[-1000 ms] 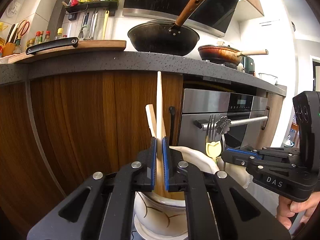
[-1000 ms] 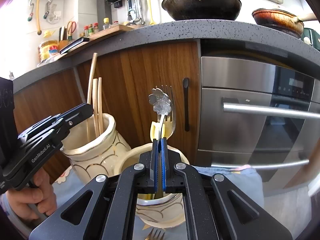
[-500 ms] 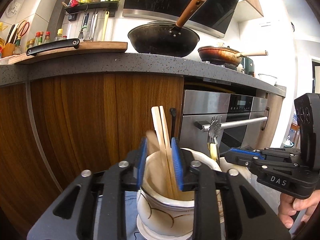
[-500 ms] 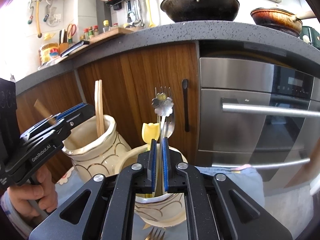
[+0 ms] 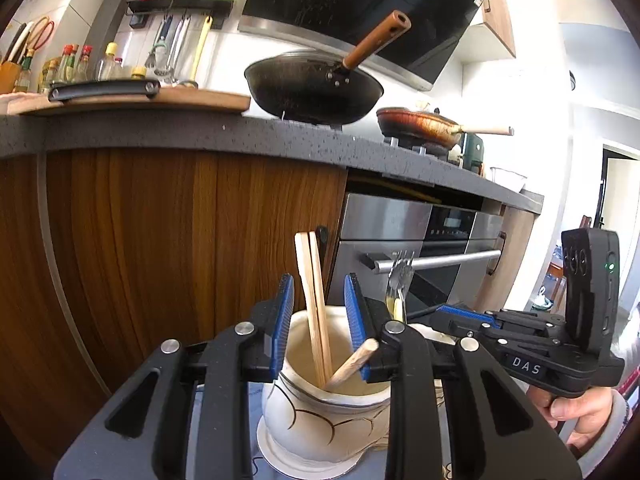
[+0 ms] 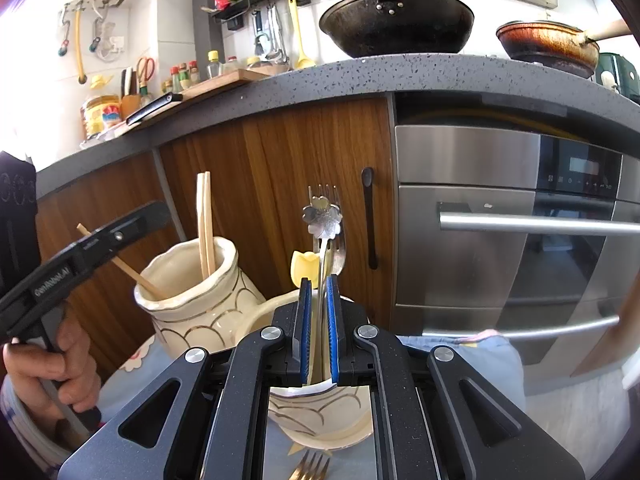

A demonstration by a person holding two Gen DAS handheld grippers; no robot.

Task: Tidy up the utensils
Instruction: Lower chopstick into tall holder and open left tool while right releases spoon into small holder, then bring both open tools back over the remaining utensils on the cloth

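Readable lettering, two items. First: "DAS" in white capitals on a small plate on the side of the right gripper (image 5: 468,320), seen at the right of the left wrist view. Second: a white label on the side of the left gripper (image 6: 156,212), at the left of the right wrist view, too blurred to read. Oven display (image 6: 582,166) and bottle labels: illegible.

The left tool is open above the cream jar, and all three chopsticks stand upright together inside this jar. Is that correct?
Not quite. The left tool is open over the cream jar, but only two chopsticks stand upright together. The third chopstick leans at a steep tilt, apart from the pair, against the jar's rim. The left wrist view shows this, and the right wrist view confirms it.
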